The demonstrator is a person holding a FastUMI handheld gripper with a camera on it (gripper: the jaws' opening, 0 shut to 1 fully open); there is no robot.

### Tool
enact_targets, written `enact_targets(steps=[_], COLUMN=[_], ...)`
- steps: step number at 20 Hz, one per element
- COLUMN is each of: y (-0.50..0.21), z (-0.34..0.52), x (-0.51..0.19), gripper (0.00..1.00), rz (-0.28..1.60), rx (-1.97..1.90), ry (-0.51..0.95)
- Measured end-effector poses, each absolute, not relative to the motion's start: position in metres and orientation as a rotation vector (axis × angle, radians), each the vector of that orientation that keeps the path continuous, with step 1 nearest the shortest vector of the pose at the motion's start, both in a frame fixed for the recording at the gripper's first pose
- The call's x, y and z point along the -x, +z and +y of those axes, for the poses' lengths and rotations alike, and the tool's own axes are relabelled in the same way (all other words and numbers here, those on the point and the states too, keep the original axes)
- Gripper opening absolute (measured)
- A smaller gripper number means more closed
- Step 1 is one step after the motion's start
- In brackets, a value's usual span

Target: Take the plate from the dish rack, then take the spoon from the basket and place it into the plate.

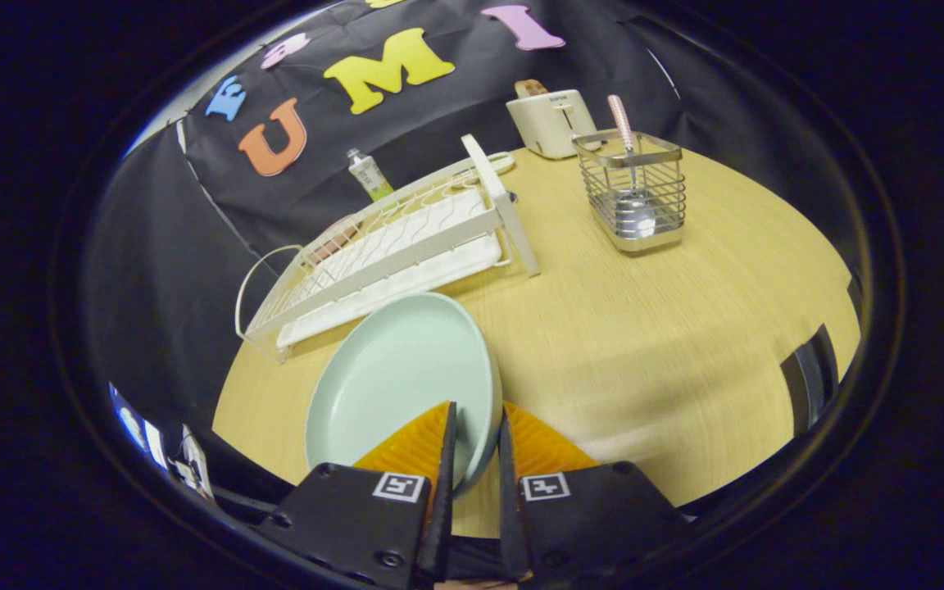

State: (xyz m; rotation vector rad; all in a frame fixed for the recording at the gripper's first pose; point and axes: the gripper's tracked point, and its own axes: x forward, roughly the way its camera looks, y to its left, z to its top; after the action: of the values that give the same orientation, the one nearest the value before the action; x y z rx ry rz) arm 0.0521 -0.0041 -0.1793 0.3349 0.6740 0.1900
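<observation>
A pale green plate [394,381] is held by its rim between my two fingers, out in front of the white dish rack [406,246] and above the wooden table [644,344]. My gripper [478,418] is shut on the plate's near right rim. Beyond and to the right stands a wire basket [634,197]. In it a spoon [626,164] stands bowl down, its striped pink handle sticking up out of the top.
A cream toaster [552,121] with a slice of bread in it stands behind the basket. A small bottle [369,174] stands behind the rack. The black cloth wall runs close behind the rack.
</observation>
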Motion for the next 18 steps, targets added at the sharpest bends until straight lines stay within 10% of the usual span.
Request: enact_targets(steps=[5, 18], y=[-0.149, -0.049], z=[-0.035, -0.159], x=[-0.062, -0.112], gripper=[0.32, 0.99], rz=[0.491, 0.142], rx=[-0.229, -0.059], ry=[0.122, -0.046])
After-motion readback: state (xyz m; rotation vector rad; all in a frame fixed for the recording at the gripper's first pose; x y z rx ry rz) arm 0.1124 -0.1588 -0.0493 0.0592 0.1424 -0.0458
